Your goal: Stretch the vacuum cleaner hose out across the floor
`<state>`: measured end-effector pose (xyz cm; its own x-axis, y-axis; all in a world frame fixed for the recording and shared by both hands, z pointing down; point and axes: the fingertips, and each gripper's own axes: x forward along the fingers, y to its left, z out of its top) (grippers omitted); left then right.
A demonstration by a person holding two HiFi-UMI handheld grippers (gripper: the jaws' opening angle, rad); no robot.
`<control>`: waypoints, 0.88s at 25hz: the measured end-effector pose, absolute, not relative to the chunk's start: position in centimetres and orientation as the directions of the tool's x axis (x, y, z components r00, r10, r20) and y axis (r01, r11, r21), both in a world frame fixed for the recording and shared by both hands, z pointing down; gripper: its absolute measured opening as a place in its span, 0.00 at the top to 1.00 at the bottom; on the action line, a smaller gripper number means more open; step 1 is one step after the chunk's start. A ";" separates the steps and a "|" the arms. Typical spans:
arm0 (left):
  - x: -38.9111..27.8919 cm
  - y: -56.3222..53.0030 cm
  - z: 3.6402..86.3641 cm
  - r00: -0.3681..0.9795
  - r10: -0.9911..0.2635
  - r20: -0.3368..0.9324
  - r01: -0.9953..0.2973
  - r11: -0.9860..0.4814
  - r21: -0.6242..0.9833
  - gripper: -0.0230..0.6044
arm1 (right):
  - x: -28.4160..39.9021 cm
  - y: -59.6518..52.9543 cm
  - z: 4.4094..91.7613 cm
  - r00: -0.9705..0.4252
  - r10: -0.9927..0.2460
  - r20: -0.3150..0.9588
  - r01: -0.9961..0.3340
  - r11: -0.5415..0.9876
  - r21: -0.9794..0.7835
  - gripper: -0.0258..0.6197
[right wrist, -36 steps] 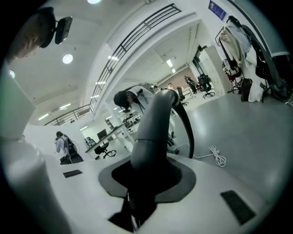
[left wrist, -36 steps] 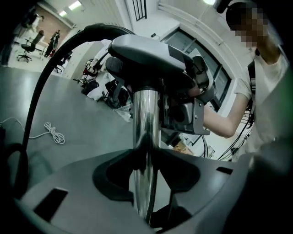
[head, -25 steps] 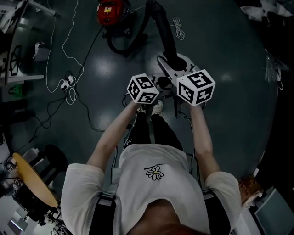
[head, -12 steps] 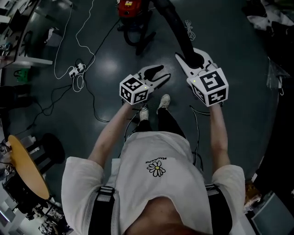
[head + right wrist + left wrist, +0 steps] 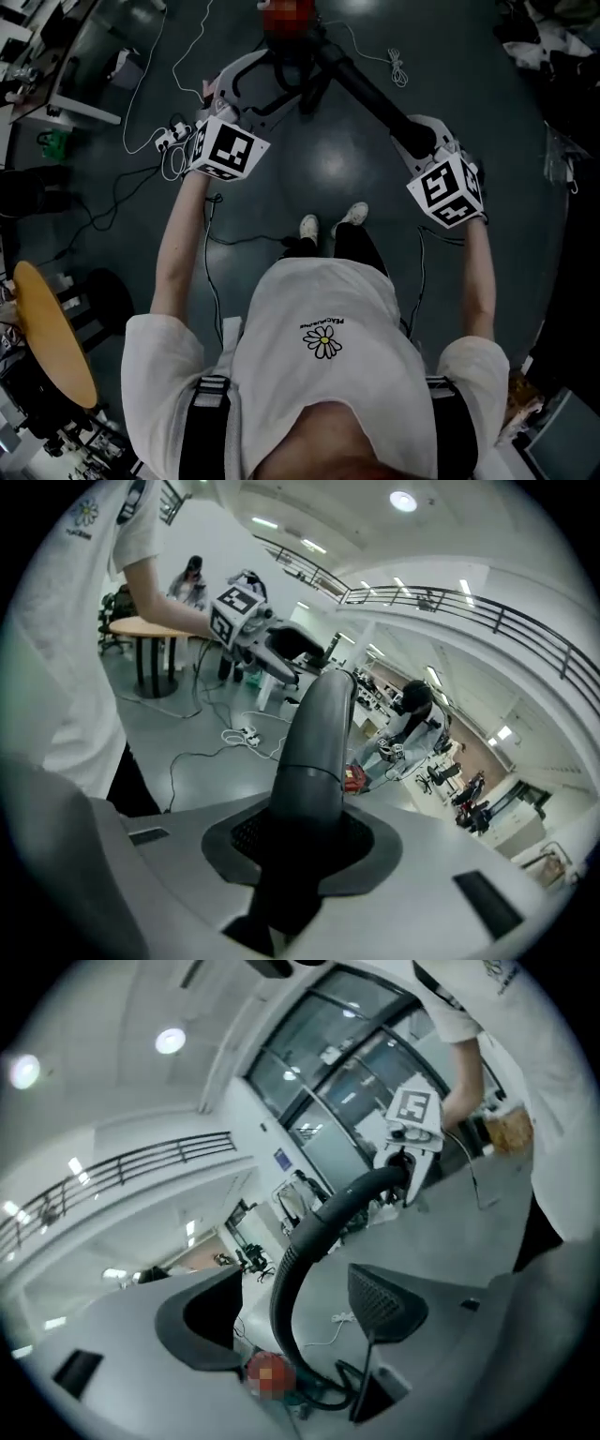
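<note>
The black vacuum hose (image 5: 370, 89) runs from the red vacuum cleaner (image 5: 286, 14) at the top of the head view to my right gripper (image 5: 419, 131). That gripper is shut on the hose's smooth end piece (image 5: 309, 752), held up at the right. My left gripper (image 5: 272, 80) is up at the left near the cleaner. Its jaws have just been opening and now stand wide. In the left gripper view the ribbed hose (image 5: 281, 1288) shows through the gap of the left gripper (image 5: 295, 1307), beyond the pads and untouched.
A white power strip (image 5: 173, 136) with white and black cables lies on the dark floor at the left. A coiled white cord (image 5: 398, 66) lies top right. A round wooden table (image 5: 52, 342) stands low left. The person's feet (image 5: 309, 225) are mid-frame.
The two grippers, close together at the hose end a second ago, have spread apart. The left went left and toward the cleaner and opened wide; the right carried the hose end rightward.
</note>
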<state>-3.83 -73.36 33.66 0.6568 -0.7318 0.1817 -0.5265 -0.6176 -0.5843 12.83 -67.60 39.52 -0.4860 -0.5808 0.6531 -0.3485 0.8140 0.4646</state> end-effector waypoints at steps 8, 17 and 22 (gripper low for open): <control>2.7 -65.6 33.3 0.700 -0.609 0.374 -0.087 -0.593 -0.801 0.43 | 13.7 -61.7 37.3 -0.459 -0.566 0.685 -0.020 0.777 0.629 0.78; 8.4 -51.7 42.4 0.578 -0.159 0.800 0.039 -0.974 -0.222 0.44 | 19.9 -58.1 35.3 -0.395 -0.659 0.640 0.372 0.523 0.767 0.79; 15.3 -42.9 41.1 0.727 0.132 0.674 0.061 -0.990 0.128 0.67 | 21.4 -57.2 32.4 -0.476 -0.714 0.514 0.445 0.309 0.841 0.79</control>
<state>15.32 -42.87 41.08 0.7272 0.1317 0.6737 0.0606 -0.9899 0.1281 21.38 -57.23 32.38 -0.4759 -0.7136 0.5141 0.4449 0.3089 0.8406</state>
